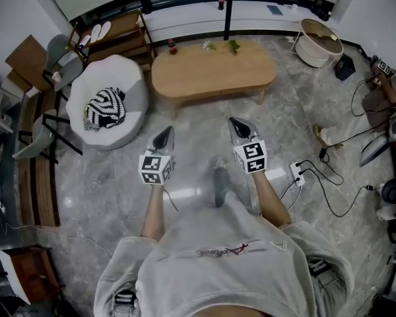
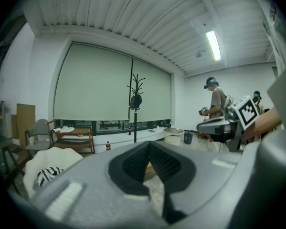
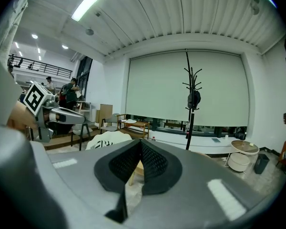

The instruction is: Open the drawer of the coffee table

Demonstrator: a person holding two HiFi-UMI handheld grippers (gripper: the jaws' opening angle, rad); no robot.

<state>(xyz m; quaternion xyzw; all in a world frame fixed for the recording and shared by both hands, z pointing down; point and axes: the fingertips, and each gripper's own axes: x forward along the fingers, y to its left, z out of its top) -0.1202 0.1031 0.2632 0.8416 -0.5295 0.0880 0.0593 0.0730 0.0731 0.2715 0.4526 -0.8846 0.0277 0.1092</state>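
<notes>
The coffee table is a long, rounded, light-wood table standing across the room ahead of me; no drawer front shows in the head view. My left gripper and right gripper are held side by side above the marble floor, short of the table's near edge, both pointing at it. Both are shut with nothing between the pads. In the left gripper view the closed jaws leave only a sliver of the table visible. The right gripper view shows the same past its closed jaws.
A white round seat with a striped cushion stands left of the table, a wooden shelf behind it. A coat-stand pole rises behind the table. A round basket table is at the far right, a power strip with cables to my right.
</notes>
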